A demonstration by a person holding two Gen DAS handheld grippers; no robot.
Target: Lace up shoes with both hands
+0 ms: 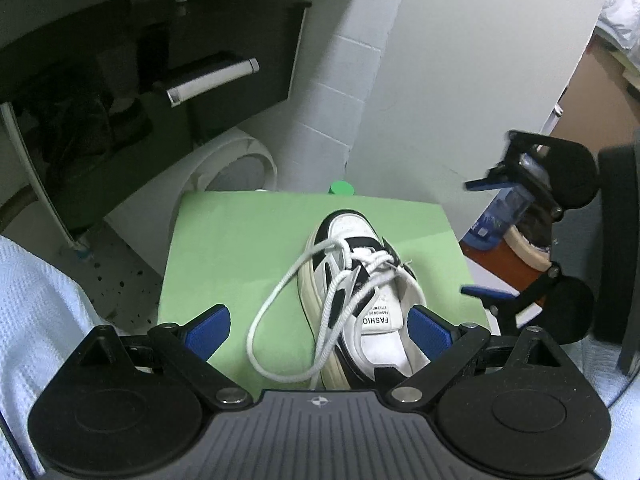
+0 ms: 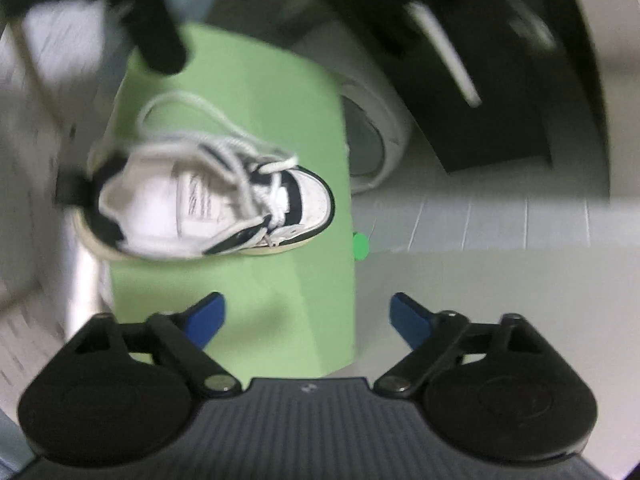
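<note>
A white and black sneaker (image 1: 352,232) lies on a green mat (image 1: 224,248), toe pointing away. Its white lace (image 1: 275,291) hangs off the left side in a long loose loop onto the mat. My left gripper (image 1: 320,332) is open just above the heel end, with the shoe's tongue and the lace loop between its blue fingers, untouched. My right gripper (image 1: 474,238) hovers to the right of the shoe, rolled on its side. In the blurred right wrist view the sneaker (image 2: 208,200) lies beyond the open, empty right gripper (image 2: 308,312), above the mat (image 2: 260,100).
A white round basin-like object (image 1: 236,168) and a dark cabinet with a white handle (image 1: 212,80) stand behind the mat. A tiled white column (image 1: 332,100) rises at the back. A green cap (image 1: 341,188) peeks over the far edge. Pale blue cloth (image 1: 32,300) lies at left.
</note>
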